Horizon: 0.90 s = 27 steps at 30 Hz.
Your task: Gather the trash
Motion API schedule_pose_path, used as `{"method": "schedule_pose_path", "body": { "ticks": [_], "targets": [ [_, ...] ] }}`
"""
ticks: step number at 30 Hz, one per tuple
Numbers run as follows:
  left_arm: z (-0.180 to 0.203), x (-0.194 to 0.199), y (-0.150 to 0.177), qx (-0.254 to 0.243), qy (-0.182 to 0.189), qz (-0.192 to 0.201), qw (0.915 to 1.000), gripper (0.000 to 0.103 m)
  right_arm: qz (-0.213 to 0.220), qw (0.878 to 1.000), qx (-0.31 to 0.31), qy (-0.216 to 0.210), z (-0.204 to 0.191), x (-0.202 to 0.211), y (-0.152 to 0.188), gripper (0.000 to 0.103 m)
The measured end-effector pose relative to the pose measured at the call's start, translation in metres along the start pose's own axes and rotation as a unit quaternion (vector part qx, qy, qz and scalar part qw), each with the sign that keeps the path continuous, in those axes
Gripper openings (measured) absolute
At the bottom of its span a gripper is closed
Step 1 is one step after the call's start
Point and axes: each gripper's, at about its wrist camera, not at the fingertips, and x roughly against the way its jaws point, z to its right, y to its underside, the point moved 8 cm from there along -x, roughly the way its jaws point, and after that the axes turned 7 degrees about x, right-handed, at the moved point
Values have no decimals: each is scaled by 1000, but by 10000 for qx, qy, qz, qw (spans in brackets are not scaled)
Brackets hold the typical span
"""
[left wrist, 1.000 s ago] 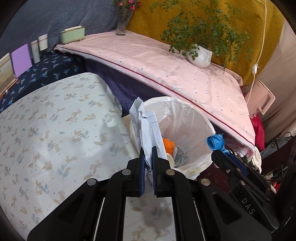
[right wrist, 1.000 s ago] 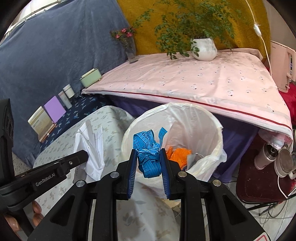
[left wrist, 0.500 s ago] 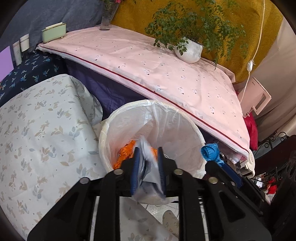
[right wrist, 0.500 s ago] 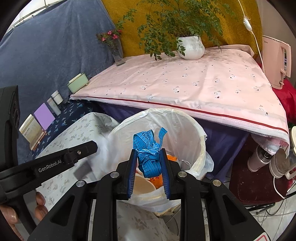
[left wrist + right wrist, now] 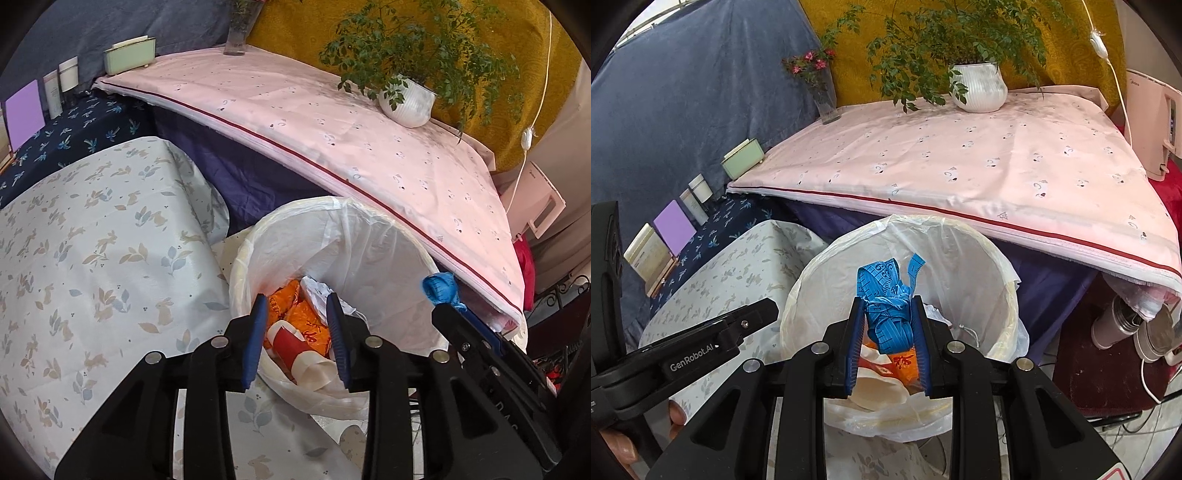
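Note:
A white bag-lined bin stands between two tables. My left gripper hangs over its near rim; its jaws are opening with nothing between them. Crumpled white paper lies inside the bin on orange wrappers and a red-and-white cup. In the right wrist view my right gripper is shut on a bundled blue tape measure, held above the bin. That tape measure also shows at the right of the left wrist view.
A pink-clothed table carries a potted plant, a vase and a green box. A leaf-print table lies to the left. Metal flasks and cables sit on the floor at the right.
Both grippers moved forward over the bin. The left gripper opened and the white paper dropped into the bin. The right gripper kept hold of the blue tape measure.

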Motion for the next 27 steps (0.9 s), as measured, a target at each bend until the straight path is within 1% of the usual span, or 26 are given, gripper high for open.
{"method": "schedule_pose_path", "body": {
  "ticks": [2,5,12,15,18,22,24,26,27],
  "targets": [
    [-3,0,0,-12,-58,32,10000,36,-3,10000,20,22,-2,-3,-1,25],
    [-7,1,0,-15,-96,58,9999,40,16,10000,57,52,-4,-5,-3,28],
    [-16,4,1,13,-211,86,9997,40,-8,9999,111,0,-13,-4,-3,28],
    [-18,10,2,-17,-287,144,9995,43,-12,9999,149,-18,-17,-1,-2,28],
    [-20,17,3,-59,-361,231,9991,45,1,9998,170,-47,-21,4,-1,30],
    [-21,28,5,-111,-442,320,9984,45,41,9998,204,-57,-27,13,0,35],
    [-22,33,6,-124,-477,356,9981,48,54,9997,220,-62,-29,17,0,36],
    [-23,38,7,-119,-510,416,9978,55,71,9997,236,-60,-32,22,2,38],
    [-24,41,7,-116,-533,456,9975,56,79,9997,240,-58,-33,24,3,42]
  ]
}}
